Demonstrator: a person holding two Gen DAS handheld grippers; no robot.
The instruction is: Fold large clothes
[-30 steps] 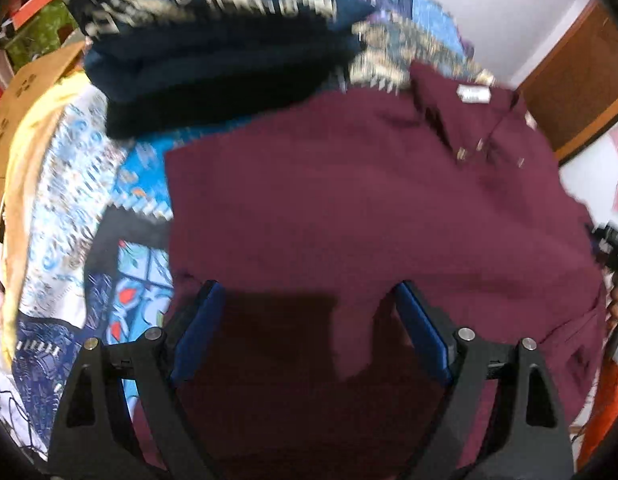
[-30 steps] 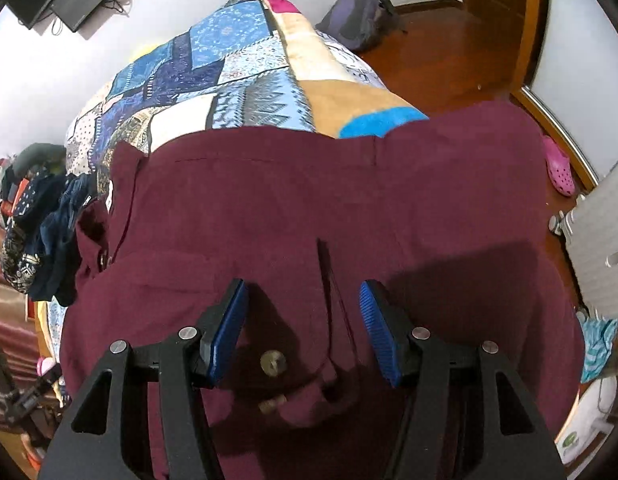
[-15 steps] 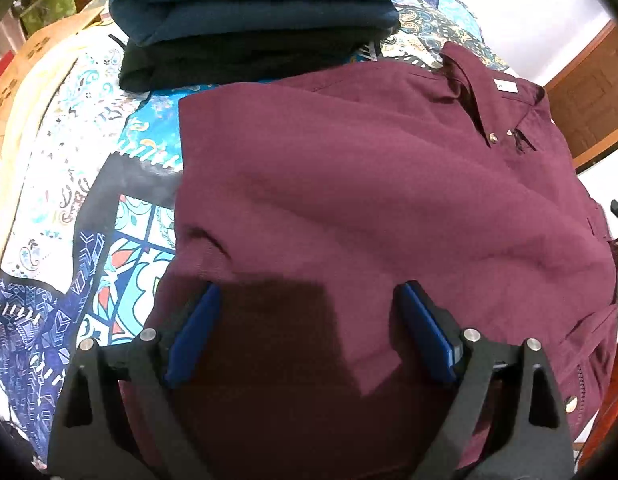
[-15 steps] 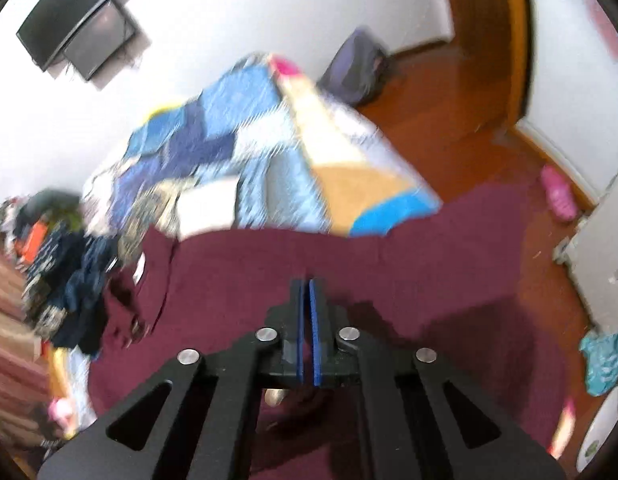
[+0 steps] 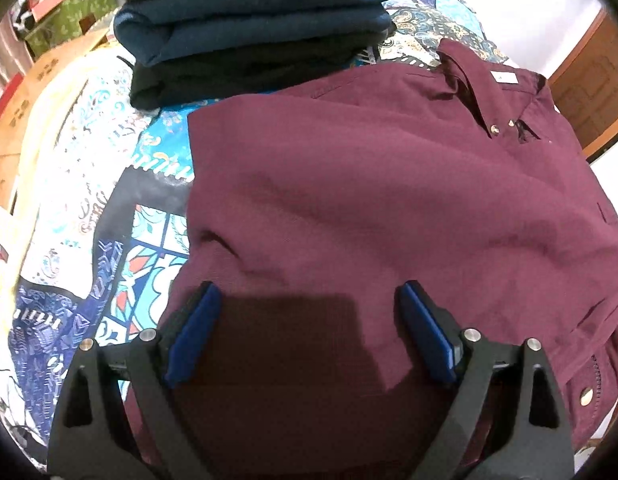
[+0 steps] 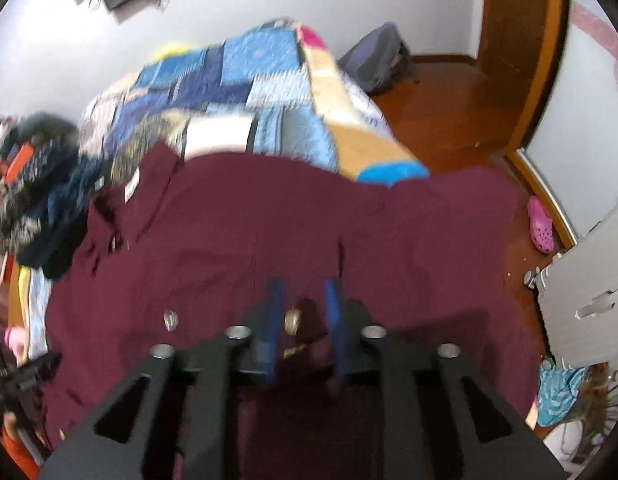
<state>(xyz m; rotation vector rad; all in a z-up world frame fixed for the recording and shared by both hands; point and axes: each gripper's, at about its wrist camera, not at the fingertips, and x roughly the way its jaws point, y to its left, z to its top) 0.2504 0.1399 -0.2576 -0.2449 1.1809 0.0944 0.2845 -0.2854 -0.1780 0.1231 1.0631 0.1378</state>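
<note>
So the maroon shirt is spread flat across the patchwork quilt, collar up at the far end near my stack of folded clothes. My left gripper hangs over the hem with its fingers wide apart, nothing clamped. My right gripper is blurry; its jaws are opening, with a shirt button and some cloth showing in the narrow gap.
</note>
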